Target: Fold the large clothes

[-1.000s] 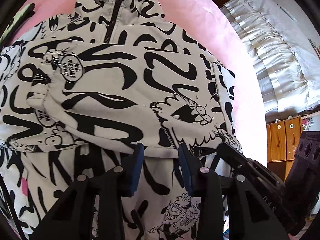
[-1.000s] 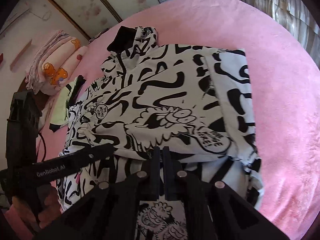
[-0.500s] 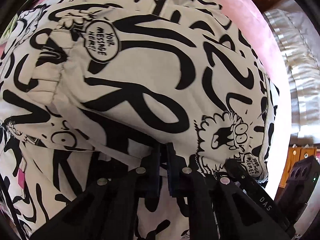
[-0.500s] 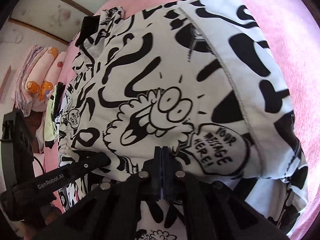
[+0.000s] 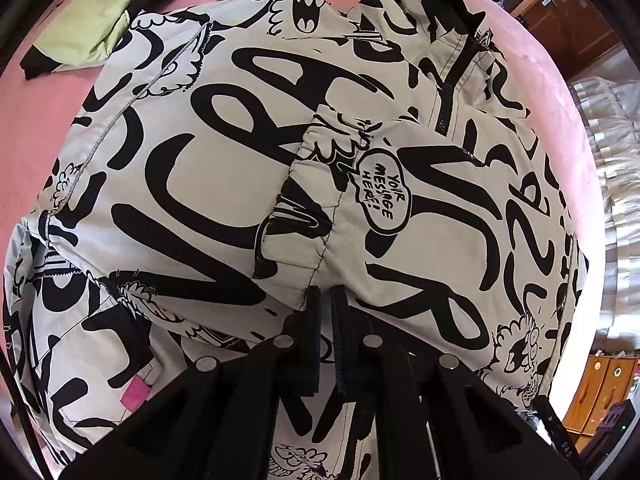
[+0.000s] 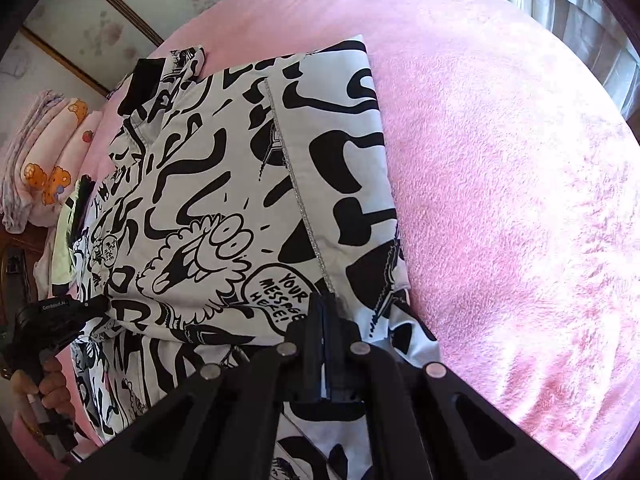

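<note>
- The jacket [image 5: 200, 184] lies on the pink bed [image 6: 500, 200], collar away from the person, sleeves already laid across the chest.
- A second ago the left hand-held gripper [image 5: 326, 300] stood part open over the lower fold; now its jaws are drawn in narrow, with a sliver of fabric pinched between the pads at the fold's near edge.
- The right hand-held gripper [image 6: 323, 308] was shut before and is shut now, nipping the same edge by the silver seam (just beside the "your message here" bubble).
- Both have dropped closer to the cloth, and the jacket fills far more of each view.
- My guess: both corners are now secured, so the bottom can be carried up toward the collar.
- A green garment [image 5: 92, 20] waits further up the bed.
</note>
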{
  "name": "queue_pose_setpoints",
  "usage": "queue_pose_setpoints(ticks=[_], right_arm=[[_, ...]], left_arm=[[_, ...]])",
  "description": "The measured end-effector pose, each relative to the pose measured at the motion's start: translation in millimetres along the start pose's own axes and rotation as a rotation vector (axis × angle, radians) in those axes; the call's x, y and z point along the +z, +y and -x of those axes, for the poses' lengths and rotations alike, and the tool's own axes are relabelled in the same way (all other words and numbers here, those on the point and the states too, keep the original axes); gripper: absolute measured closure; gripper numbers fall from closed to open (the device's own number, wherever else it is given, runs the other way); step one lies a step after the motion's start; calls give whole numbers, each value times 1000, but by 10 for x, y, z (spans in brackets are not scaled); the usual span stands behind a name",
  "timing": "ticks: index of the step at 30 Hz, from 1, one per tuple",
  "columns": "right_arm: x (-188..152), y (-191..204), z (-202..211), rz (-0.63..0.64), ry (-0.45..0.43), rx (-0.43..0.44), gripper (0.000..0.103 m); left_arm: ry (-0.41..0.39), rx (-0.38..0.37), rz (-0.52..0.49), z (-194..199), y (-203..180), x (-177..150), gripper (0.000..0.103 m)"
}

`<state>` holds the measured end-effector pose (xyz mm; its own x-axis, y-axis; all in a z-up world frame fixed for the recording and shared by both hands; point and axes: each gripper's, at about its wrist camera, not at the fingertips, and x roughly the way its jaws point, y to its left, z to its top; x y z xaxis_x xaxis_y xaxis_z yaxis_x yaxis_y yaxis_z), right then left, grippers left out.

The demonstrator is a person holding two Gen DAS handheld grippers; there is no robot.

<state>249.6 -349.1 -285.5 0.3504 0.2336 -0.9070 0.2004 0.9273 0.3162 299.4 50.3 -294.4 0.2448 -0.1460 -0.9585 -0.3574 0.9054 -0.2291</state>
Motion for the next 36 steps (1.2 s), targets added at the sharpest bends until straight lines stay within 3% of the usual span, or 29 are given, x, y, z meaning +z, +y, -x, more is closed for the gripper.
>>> queue_pose_setpoints(ticks=[6, 11, 15, 22, 25, 30, 36], right_arm=[[-23, -27, -22, -33, -5, -26, 103], [-39, 0, -13, -48, -9, -47, 103], [-8, 149, 82, 22, -14, -46, 103], [261, 722, 105, 166, -121, 154, 103], [444, 1043, -132, 233, -119, 199, 103], [718, 1361, -562, 279, -82, 192, 103], [894, 1297, -882, 295, -45, 137, 103]], left_arm=[[10, 28, -12, -151, -74, 52, 98], [-1, 30, -2, -41, -82, 83, 98], [-28, 65, -120, 176, -289, 24, 95], [-2, -99, -310, 165, -884, -10, 90], [22, -113, -341, -37, -1083, 3, 90], [7, -123, -342, -289, -1235, 150, 90], [-38, -104, -225, -462, -1035, 522, 90]])
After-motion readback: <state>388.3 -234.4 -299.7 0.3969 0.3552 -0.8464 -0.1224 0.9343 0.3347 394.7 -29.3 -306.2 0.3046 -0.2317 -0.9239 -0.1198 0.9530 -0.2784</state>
